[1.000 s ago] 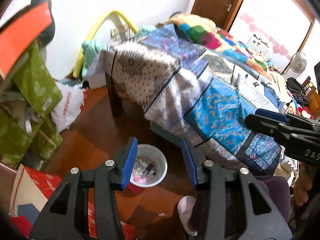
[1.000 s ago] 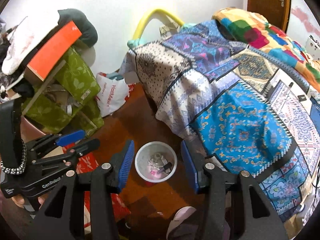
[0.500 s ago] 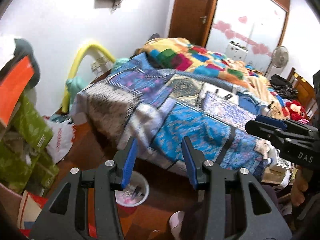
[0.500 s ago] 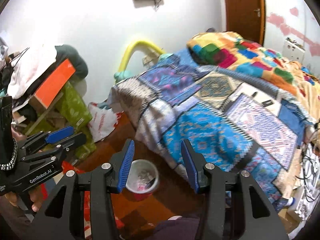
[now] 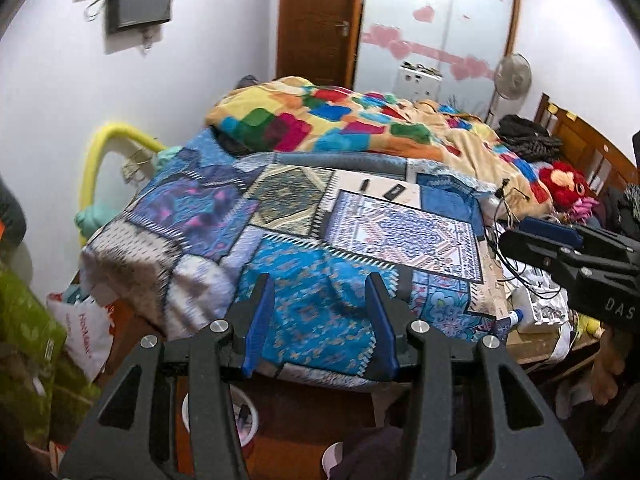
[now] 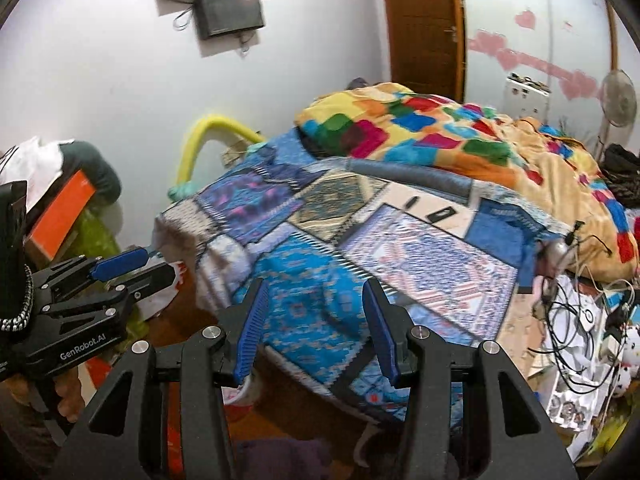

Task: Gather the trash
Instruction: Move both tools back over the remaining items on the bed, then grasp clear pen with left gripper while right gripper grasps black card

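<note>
My left gripper (image 5: 320, 320) is open and empty, raised and pointing at the bed (image 5: 320, 240). My right gripper (image 6: 316, 324) is open and empty too, also aimed at the bed (image 6: 400, 248). The white trash bin (image 5: 244, 412) with scraps inside stands on the floor below, mostly hidden behind the left gripper's body; its rim peeks out low in the right wrist view (image 6: 240, 396). Two small dark items (image 5: 394, 190) lie on a white patch of the patchwork bedspread, also seen in the right wrist view (image 6: 440, 213). The right gripper shows at the right of the left view (image 5: 560, 248), the left gripper at the left of the right view (image 6: 120, 268).
A colourful blanket (image 5: 360, 124) covers the far bed. Cables and papers (image 6: 576, 320) clutter the bed's right side. Green bags (image 5: 24, 340) and a white plastic bag (image 5: 86, 332) stand left. A fan (image 5: 512, 76), door (image 5: 316, 20) and red plush toy (image 5: 564, 184) are beyond.
Both grippers have tilted up from the floor bin toward the bed. The bin has slid to the bottom of both views; the wall, door and fan have come into view.
</note>
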